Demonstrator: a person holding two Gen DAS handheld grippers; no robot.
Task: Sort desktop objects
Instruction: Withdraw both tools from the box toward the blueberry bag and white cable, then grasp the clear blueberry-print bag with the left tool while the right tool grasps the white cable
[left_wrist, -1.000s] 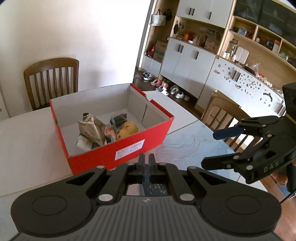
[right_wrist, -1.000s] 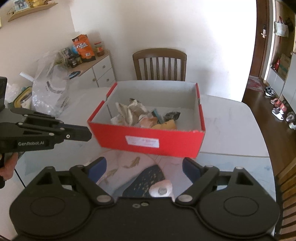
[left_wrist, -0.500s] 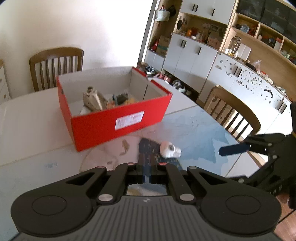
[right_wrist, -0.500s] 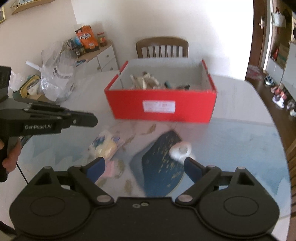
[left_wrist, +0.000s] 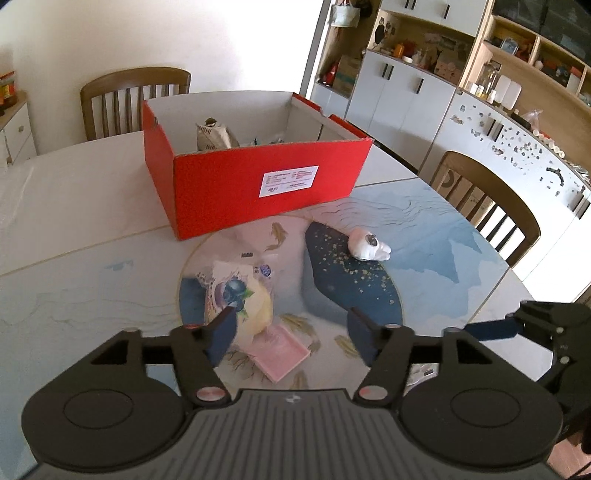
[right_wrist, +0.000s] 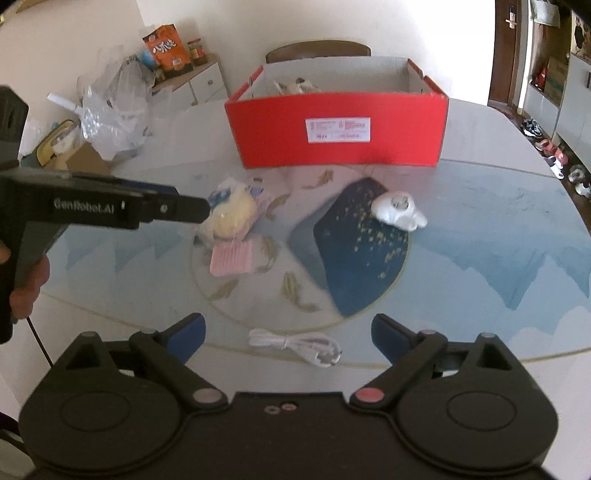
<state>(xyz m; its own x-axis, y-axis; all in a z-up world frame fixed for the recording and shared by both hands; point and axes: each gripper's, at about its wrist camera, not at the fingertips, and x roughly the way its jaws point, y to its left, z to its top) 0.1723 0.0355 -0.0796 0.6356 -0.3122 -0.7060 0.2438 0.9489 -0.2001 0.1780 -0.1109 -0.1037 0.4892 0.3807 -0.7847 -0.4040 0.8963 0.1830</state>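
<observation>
A red cardboard box (left_wrist: 258, 184) (right_wrist: 336, 125) holding several items stands at the back of the table. In front of it lie a yellow snack bag (left_wrist: 251, 306) (right_wrist: 231, 218), a pink pad (left_wrist: 279, 350) (right_wrist: 232, 256), a white figurine (left_wrist: 367, 247) (right_wrist: 397, 212) and a coiled white cable (right_wrist: 295, 345). My left gripper (left_wrist: 291, 338) (right_wrist: 201, 210) hovers over the bag and pad. Its jaws are opening and its pads press on nothing. My right gripper (right_wrist: 288, 332) (left_wrist: 487, 328) hangs above the cable, jaws opening wide, with nothing gripped.
Wooden chairs stand behind the box (left_wrist: 135, 99) and at the table's right side (left_wrist: 487, 206). A crumpled plastic bag (right_wrist: 110, 110) and a side cabinet with snack packs (right_wrist: 168, 48) are at the left. White cupboards (left_wrist: 406, 99) line the far wall.
Both grippers pulled back from the box and sank toward the table. The left jaws went from shut to open and the right jaws widened. The bag, pad and cable came into view.
</observation>
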